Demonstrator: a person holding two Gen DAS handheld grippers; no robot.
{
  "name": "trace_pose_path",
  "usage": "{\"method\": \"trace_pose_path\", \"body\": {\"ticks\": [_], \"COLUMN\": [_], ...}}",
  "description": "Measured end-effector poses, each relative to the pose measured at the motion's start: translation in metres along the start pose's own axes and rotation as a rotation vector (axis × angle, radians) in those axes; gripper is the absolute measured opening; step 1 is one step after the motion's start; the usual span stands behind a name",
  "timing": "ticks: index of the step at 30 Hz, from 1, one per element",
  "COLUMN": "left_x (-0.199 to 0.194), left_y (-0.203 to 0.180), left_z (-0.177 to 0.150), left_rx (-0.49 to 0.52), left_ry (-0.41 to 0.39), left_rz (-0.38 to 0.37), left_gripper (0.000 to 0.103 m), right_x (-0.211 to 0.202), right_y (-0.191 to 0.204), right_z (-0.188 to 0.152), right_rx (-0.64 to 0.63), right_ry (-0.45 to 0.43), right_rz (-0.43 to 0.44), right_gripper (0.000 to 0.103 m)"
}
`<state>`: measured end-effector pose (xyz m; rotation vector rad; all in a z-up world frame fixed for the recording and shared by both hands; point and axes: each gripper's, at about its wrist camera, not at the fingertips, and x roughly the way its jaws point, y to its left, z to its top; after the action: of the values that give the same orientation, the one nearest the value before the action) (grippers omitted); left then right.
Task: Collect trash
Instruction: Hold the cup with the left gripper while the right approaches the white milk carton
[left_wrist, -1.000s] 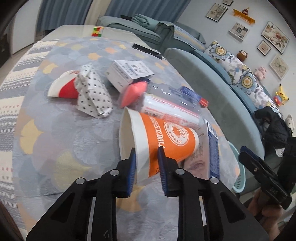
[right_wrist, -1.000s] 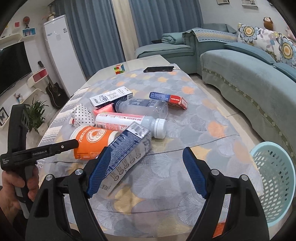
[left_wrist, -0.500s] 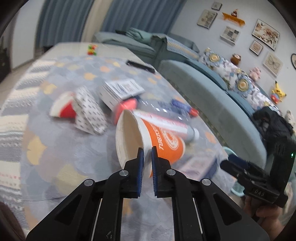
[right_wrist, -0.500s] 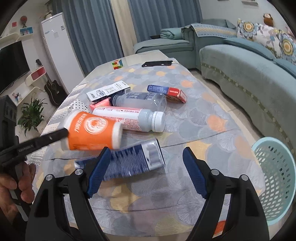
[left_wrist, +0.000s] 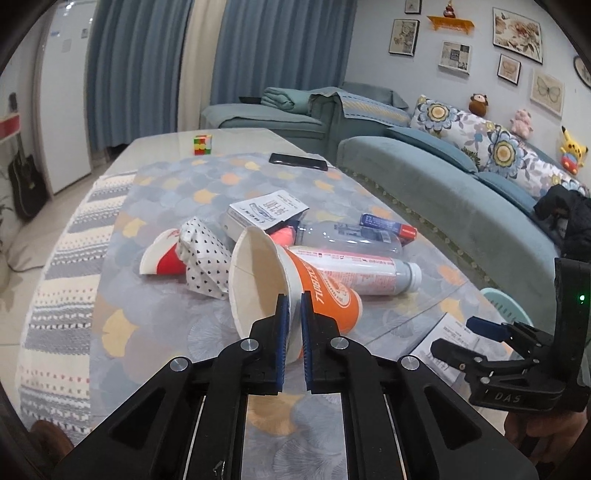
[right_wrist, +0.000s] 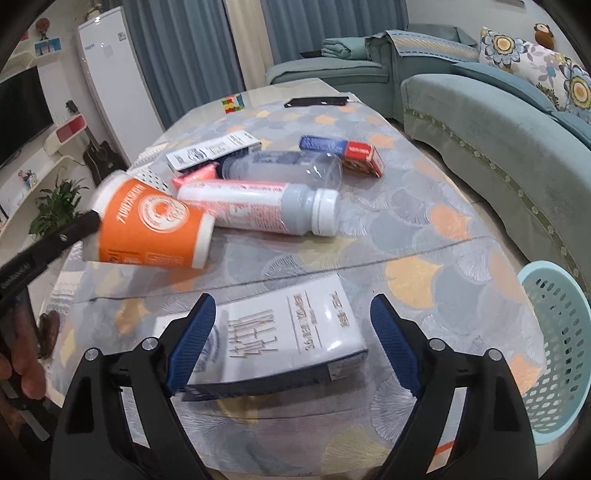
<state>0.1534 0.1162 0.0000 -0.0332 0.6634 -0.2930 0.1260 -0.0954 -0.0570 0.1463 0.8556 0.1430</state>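
Left tool (left_wrist: 291, 321): pinching rim of orange cup (left_wrist: 325, 295), lifted off the counter (left_wrist: 155, 306). Right tool (right_wrist: 291, 343): spread, astride white carton (right_wrist: 280, 332) lying flat on counter. Basket (right_wrist: 557, 332): off counter's right edge.

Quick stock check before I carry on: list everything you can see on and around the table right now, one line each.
orange paper cup: 1, orange and white, lifted, rim pinched by the left gripper
milk carton: 1, white and dark blue, flat on the table's near edge, between the right gripper's fingers
white bottle: 1, white with pink print, lying mid-table
clear bottle: 1, transparent, lying behind the white bottle
red and blue box: 1, far right of the pile
white box: 1, white, behind the bottles
red cup: 1, red and white, on its side, left
dotted paper: 1, white with black dots, beside the red cup
phone: 1, black, far end
puzzle cube: 1, multicoloured, far end
basket: 1, light blue, right of the table
left gripper: shut on cup rim
right gripper: open
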Motion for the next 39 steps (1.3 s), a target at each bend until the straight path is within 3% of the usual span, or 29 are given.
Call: {"method": "trace_pose_path", "body": {"ticks": [6,10,14,16,21,25,29,37,38,39], "left_x": [-0.004,-0.011,-0.013,-0.014,-0.019,-0.023,-0.027,-0.028,-0.029,-0.029], "left_y": [-0.008,-0.014,-0.018,-0.020,-0.022,-0.020,-0.020,-0.018,-0.018,-0.018], "left_z": [-0.004,-0.005,-0.006,-0.006,-0.004,-0.003,-0.001,0.000,0.001,0.001], "left_rx": [0.038,0.072,0.094,0.101,0.112,0.107,0.103,0.098,0.096,0.094], "left_ry": [-0.038,-0.069,-0.081,-0.086,-0.108,-0.122,-0.131,-0.129,-0.129,-0.129], "left_rz": [0.051,0.072,0.080,0.084,0.095,0.102,0.105,0.108,0.109,0.109], "left_gripper": [0.005,0.003,0.003,0.003,0.002,0.002,0.002,0.002,0.002,0.002], "right_x": [0.013,0.023,0.022,0.017,0.004,-0.001,-0.006,-0.008,-0.009,-0.010], "right_y": [-0.005,-0.014,-0.006,-0.002,0.000,0.002,0.007,0.023,0.025,0.027], "right_z": [-0.006,-0.007,-0.007,-0.006,0.002,0.005,0.006,0.003,0.001,0.000], "right_rx": [0.064,0.162,0.129,0.108,0.076,0.050,0.007,-0.088,-0.100,-0.112], "right_ry": [0.019,0.050,0.039,0.009,-0.041,-0.058,-0.075,-0.021,-0.019,-0.025], "right_rz": [0.027,0.106,0.112,0.116,0.137,0.130,0.129,0.179,0.185,0.190], "right_gripper": [0.095,0.095,0.093,0.083,0.037,0.026,0.008,0.009,0.015,0.030]}}
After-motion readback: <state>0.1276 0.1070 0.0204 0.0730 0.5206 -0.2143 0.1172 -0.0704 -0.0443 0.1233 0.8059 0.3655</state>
